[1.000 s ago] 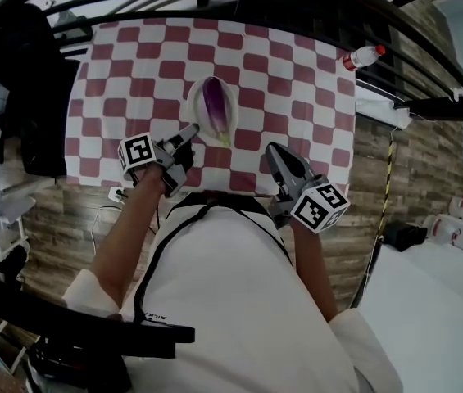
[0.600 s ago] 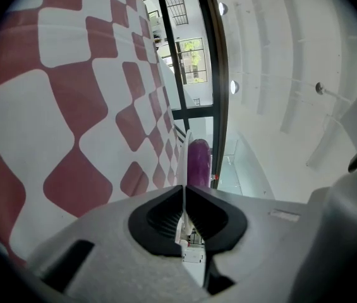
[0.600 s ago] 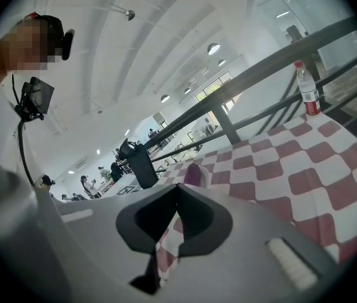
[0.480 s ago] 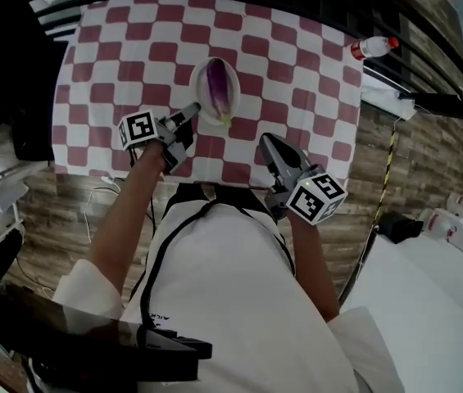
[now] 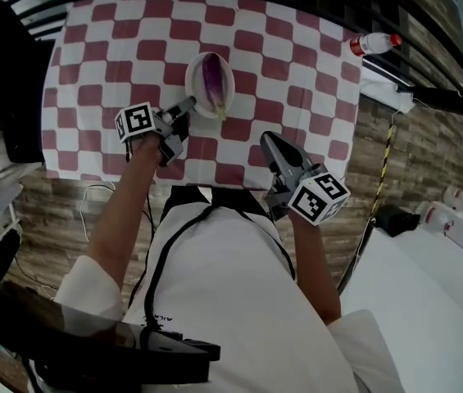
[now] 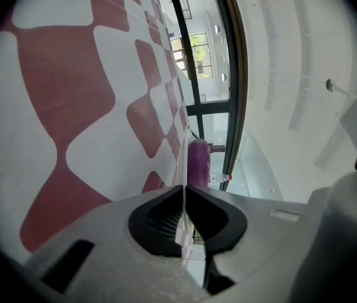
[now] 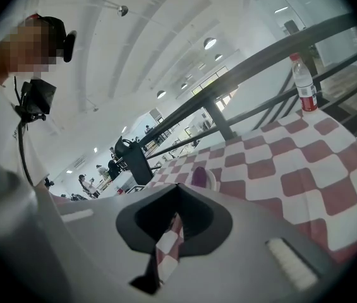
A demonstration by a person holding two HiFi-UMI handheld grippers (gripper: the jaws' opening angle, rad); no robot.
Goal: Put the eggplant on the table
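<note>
A purple eggplant (image 5: pixel 212 80) lies in a white bowl (image 5: pixel 195 92) on the red-and-white checked table (image 5: pixel 116 47). My left gripper (image 5: pixel 188 103) is shut with nothing in it, its tips right at the bowl's near-left rim. In the left gripper view the eggplant (image 6: pixel 198 163) stands just beyond the closed tips (image 6: pixel 183 187). My right gripper (image 5: pixel 267 140) is shut and empty, over the table's near edge, right of the bowl. Past its closed tips (image 7: pixel 177 187) in the right gripper view I see the eggplant (image 7: pixel 198 175) in the bowl (image 7: pixel 211 178).
A plastic water bottle (image 5: pixel 370 44) with a red cap lies at the table's far right corner; it also shows as the bottle (image 7: pixel 304 88) in the right gripper view. Black railing bars (image 5: pixel 428 47) run beyond the table. Wooden floor surrounds the table.
Both grippers have sunk toward the table. The left one has closed in on the bowl's rim. Both stay shut.
</note>
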